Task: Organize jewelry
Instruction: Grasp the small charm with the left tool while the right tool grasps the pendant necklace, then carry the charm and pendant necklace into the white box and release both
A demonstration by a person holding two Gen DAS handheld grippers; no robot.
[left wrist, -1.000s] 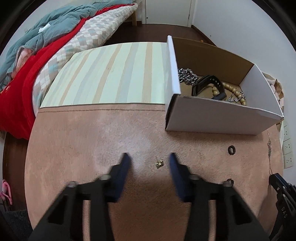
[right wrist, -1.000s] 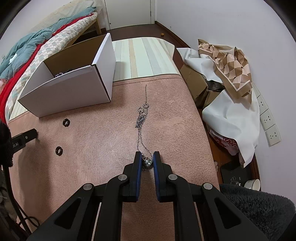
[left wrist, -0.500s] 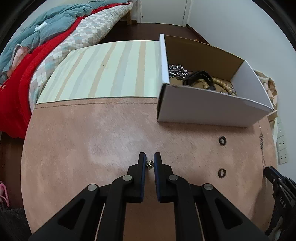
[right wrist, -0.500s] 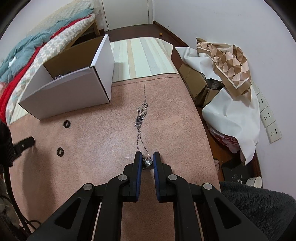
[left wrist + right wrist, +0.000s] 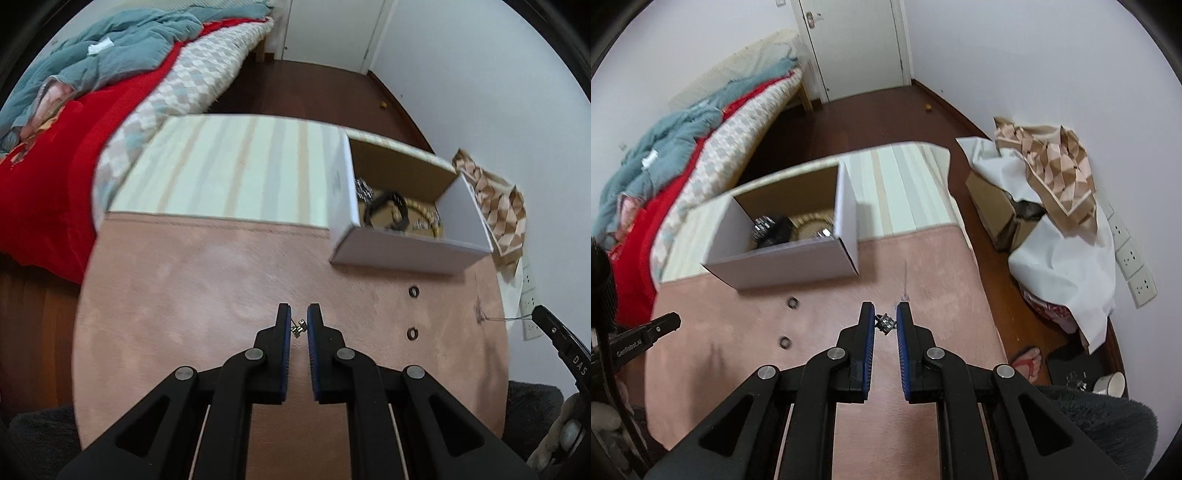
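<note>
My left gripper (image 5: 298, 325) is shut on a small gold earring (image 5: 298, 328) and holds it above the pink tabletop (image 5: 184, 295). My right gripper (image 5: 885, 321) is shut on the pendant (image 5: 885, 322) of a silver necklace and is lifted; its thin chain (image 5: 905, 284) hangs down blurred, and it also shows in the left wrist view (image 5: 480, 312). The white cardboard box (image 5: 798, 258) stands at the table's back with a black band (image 5: 388, 210), a bead string and a silver chain inside. Two dark rings (image 5: 793, 302) (image 5: 784, 342) lie on the table before the box.
A striped cloth (image 5: 236, 173) covers the table's far half. A bed with red and teal bedding (image 5: 74, 122) is at the left. A carton draped with white and patterned paper (image 5: 1049, 206) stands on the floor at the right, by wall sockets.
Both grippers have risen from the table with their pieces. The left closed on the earring and lifted it; the right lifted the pendant, dragging the chain up off the table.
</note>
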